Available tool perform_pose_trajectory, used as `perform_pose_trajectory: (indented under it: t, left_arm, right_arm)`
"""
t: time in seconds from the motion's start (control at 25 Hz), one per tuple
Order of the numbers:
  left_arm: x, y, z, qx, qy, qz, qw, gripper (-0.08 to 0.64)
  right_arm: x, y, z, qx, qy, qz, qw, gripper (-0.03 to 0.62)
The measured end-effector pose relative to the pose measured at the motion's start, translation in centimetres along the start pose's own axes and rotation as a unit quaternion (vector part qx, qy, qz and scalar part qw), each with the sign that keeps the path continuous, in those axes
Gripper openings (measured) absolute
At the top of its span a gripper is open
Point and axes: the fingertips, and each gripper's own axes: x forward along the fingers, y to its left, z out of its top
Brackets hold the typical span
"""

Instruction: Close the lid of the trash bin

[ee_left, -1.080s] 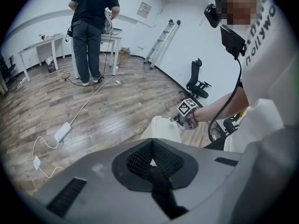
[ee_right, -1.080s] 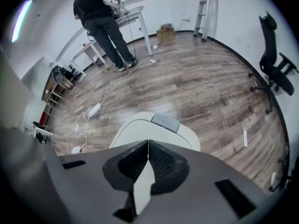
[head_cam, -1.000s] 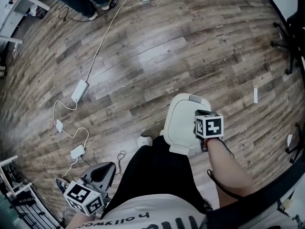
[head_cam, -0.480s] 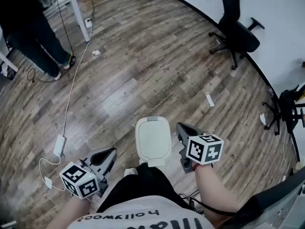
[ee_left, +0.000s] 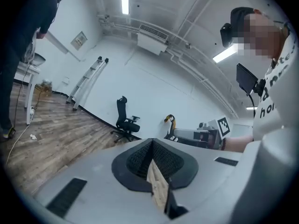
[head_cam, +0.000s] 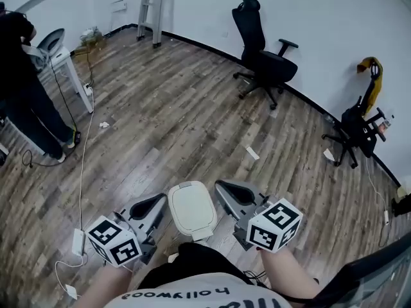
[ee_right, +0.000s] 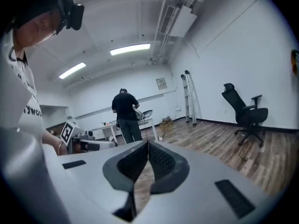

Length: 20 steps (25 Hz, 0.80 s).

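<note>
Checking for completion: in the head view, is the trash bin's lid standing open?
No, the trash bin lid lies flat and shut, with no opening visible.

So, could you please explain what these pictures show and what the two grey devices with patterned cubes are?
There is no robot: a person holds a two-jaw tool in each hand, the left gripper and the right gripper; the cubes belong to them. One picture comes from a camera on the person's head, looking down. The other two come from cameras riding on each gripper, looking along its jaws. Both pairs of jaws are together, holding nothing. Between them on the wooden floor stands the white trash bin, lid down. An office chair stands farther off.
</note>
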Motion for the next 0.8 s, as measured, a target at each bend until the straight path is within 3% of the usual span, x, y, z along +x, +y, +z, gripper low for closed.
perform_pose_trajectory:
  t: [0.12,0.44,0.8]
  left_arm:
    - [-0.7,-0.9,0.2,0.019,0.002,0.007,0.9998,0.007]
    - [-1.7,-2.5,-1.2,0.023,0.007,0.039,0.9989,0.007]
    - [-2.2,-3.3,-1.7,0.029,0.008,0.048,0.9984,0.008]
  right_arm:
    - [-1.0,1.5,-0.6,-0.034,0.016,-0.005,0.999,0.011]
    - [-2.7,2.5,-1.8,-0.031,0.024,0.033,0.999,0.011]
    - [-3.3,1.7,-2.3,-0.027,0.034,0.028,0.999,0.011]
